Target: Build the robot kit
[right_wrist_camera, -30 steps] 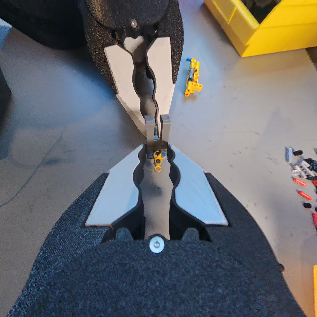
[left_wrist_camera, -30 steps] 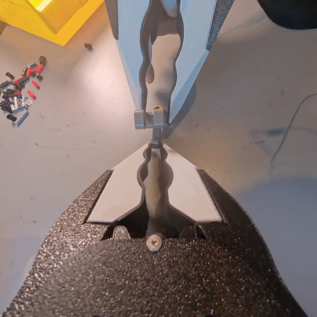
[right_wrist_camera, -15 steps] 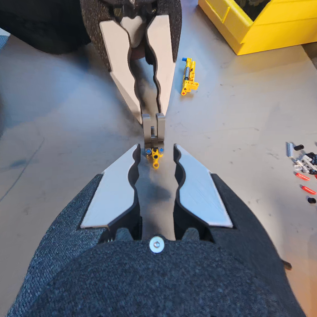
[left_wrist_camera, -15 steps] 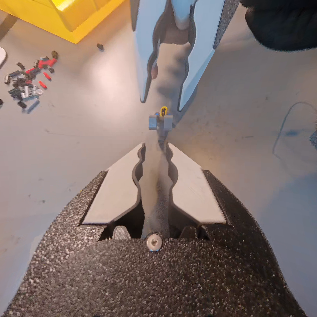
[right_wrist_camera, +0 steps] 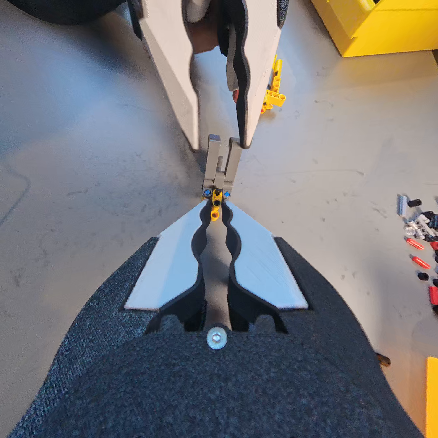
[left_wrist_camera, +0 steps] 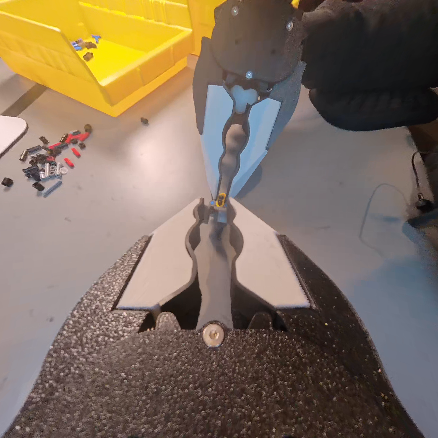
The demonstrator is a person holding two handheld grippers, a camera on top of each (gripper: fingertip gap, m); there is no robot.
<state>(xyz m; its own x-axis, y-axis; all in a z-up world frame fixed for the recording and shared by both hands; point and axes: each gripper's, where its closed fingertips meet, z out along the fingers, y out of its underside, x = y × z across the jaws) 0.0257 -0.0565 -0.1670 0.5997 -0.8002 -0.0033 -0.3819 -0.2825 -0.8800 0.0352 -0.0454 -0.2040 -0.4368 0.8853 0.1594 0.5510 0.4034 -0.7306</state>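
Right tool [right_wrist_camera: 215,201] now clamps the grey-yellow assembly [right_wrist_camera: 219,175]; left tool [left_wrist_camera: 214,206] released.

Bare grey table [left_wrist_camera: 118,237] lies open at the left and right of the left wrist view. A scatter of small parts [left_wrist_camera: 49,157] blocks the far left, a yellow bin [left_wrist_camera: 106,59] the upper left. In the right wrist view, a yellow piece [right_wrist_camera: 275,87] sits upper centre-right, more small parts [right_wrist_camera: 422,239] at the right edge.

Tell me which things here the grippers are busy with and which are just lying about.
In hand: grey-and-yellow brick assembly, right gripper shut on its yellow end, left gripper open around its grey fork.
Lying about: yellow bin, pile of small parts, yellow beam assembly.
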